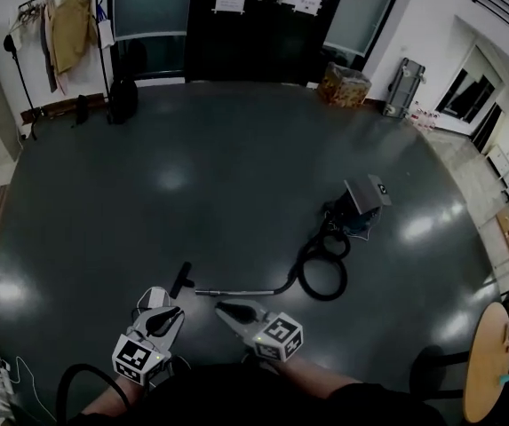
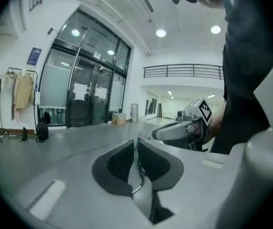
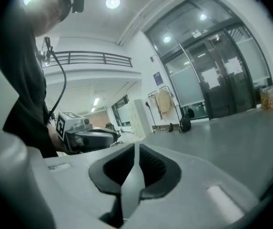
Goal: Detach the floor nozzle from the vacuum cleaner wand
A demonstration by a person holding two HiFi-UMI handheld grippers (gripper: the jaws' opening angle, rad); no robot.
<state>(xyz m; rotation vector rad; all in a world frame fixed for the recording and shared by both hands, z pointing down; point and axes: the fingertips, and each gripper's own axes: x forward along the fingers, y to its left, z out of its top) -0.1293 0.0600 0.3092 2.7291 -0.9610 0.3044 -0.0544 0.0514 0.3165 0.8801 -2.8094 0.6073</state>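
Note:
In the head view the vacuum cleaner body (image 1: 361, 204) sits on the dark floor, its black hose (image 1: 322, 269) looping to the silver wand (image 1: 241, 290). The black floor nozzle (image 1: 181, 280) lies at the wand's left end; whether the two are joined I cannot tell. My left gripper (image 1: 176, 311) and right gripper (image 1: 221, 307) are held above the floor close to my body, apart from wand and nozzle. In the left gripper view the left gripper (image 2: 136, 144) is shut on nothing. In the right gripper view the right gripper (image 3: 136, 149) is likewise shut and holds nothing.
Glass doors (image 1: 236, 25) stand at the far wall, with a coat rack (image 1: 67, 25) and a black bag (image 1: 123, 100) to the left. A box (image 1: 343, 85) and a grey case (image 1: 402, 87) stand at the back right. A round wooden table (image 1: 489, 362) is at the right.

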